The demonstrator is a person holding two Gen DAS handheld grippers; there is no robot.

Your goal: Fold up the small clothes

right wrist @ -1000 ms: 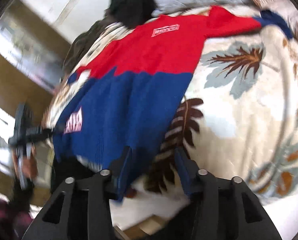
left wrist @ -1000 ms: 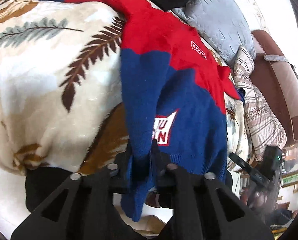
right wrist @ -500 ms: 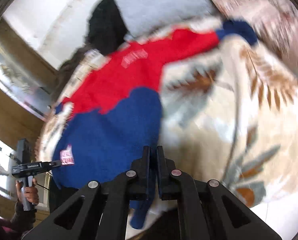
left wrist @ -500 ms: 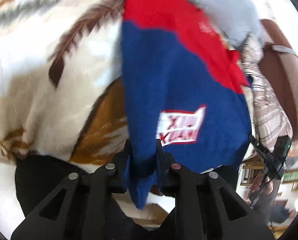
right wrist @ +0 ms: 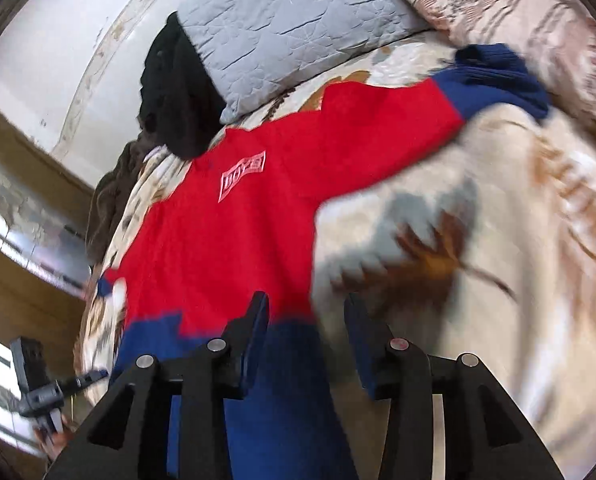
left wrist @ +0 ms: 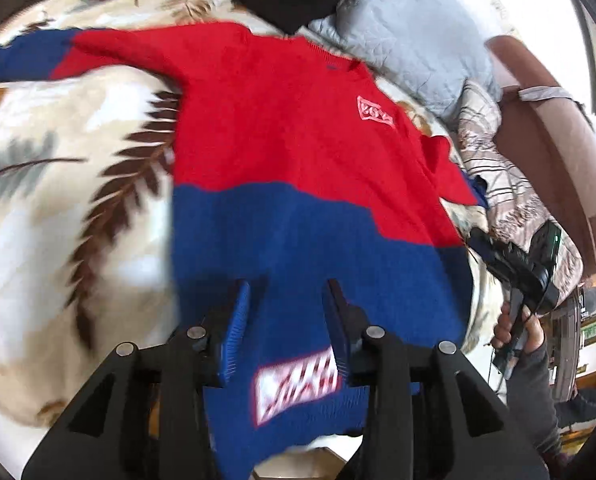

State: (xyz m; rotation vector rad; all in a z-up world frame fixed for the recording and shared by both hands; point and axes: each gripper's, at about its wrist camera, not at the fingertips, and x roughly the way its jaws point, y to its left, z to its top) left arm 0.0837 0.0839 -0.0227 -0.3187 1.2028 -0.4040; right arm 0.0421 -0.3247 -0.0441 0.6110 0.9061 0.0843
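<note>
A small red and blue sweater (left wrist: 281,152) lies spread flat on a leaf-print blanket (left wrist: 57,184), with its sleeves out to the sides. It also shows in the right wrist view (right wrist: 233,232). My left gripper (left wrist: 285,300) is open and empty over the blue lower part, above a white logo patch (left wrist: 298,384). My right gripper (right wrist: 306,320) is open and empty over the sweater's right side edge, where red meets blue. The other gripper shows at the edge of each view, held by a hand (left wrist: 518,276).
A grey quilted pillow (right wrist: 289,20) and a black garment (right wrist: 173,96) lie at the head of the bed. A striped pillow (left wrist: 510,200) and a brown headboard (left wrist: 550,152) are to the right. The bed's near edge lies below both grippers.
Both grippers were shut on the sweater's hem half a second ago and have opened and let go. The sweater now lies flat on the blanket.
</note>
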